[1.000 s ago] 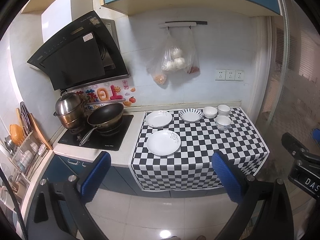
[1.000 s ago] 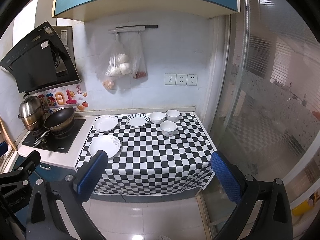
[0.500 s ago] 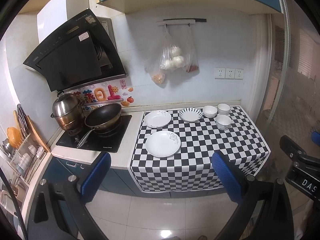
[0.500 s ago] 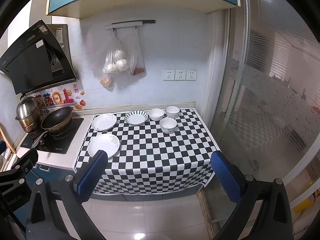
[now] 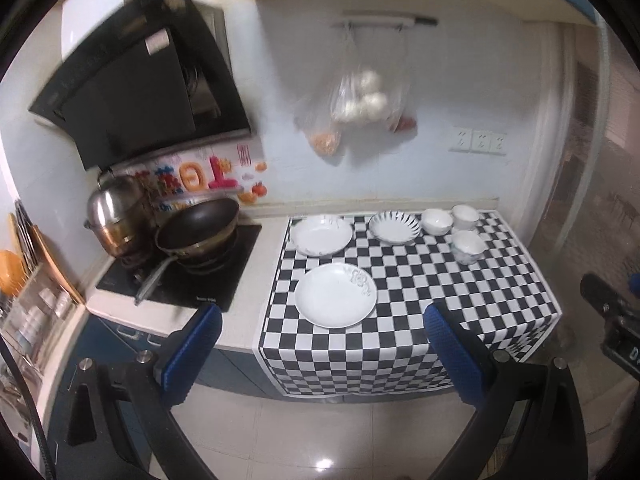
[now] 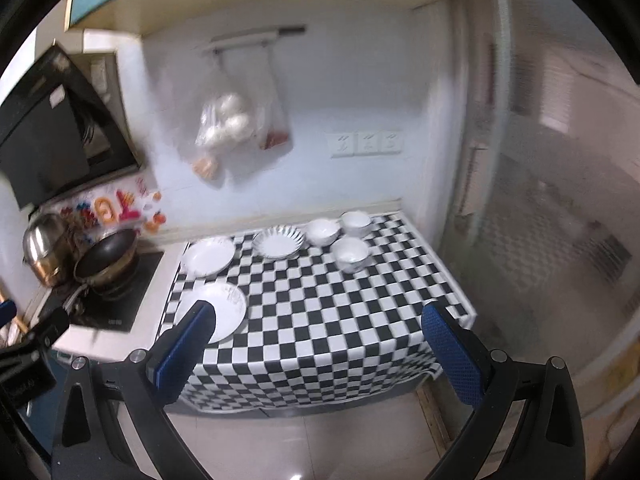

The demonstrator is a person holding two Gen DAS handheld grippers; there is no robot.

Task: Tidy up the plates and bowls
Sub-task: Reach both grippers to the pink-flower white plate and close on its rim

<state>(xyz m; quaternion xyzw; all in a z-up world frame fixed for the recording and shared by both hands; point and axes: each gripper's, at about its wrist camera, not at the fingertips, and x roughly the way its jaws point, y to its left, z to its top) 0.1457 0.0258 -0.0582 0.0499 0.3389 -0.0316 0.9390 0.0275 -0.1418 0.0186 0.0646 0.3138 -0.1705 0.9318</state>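
On the black-and-white checkered cloth (image 5: 420, 292) (image 6: 320, 312) lie a white plate with a flower print (image 5: 335, 294) (image 6: 216, 310) near the front, a second white plate (image 5: 321, 235) (image 6: 208, 256) behind it, and a dark-striped plate (image 5: 394, 227) (image 6: 278, 242). Three white bowls (image 5: 467, 245) (image 6: 350, 253) cluster at the back right. My left gripper (image 5: 324, 350) and my right gripper (image 6: 320, 346) both hang open in front of the counter, short of its edge, with nothing between the blue pads.
A black wok (image 5: 198, 232) and a steel pot (image 5: 114, 210) sit on the hob at the left under a black range hood (image 5: 140, 92). Plastic bags of food (image 5: 360, 108) hang on the wall. A glass sliding door (image 6: 540, 200) stands at the right. A dish rack (image 5: 28, 280) is far left.
Both grippers have moved closer to the counter and tilted down; the dishes appear larger and the views are blurred by motion. No dish has moved.
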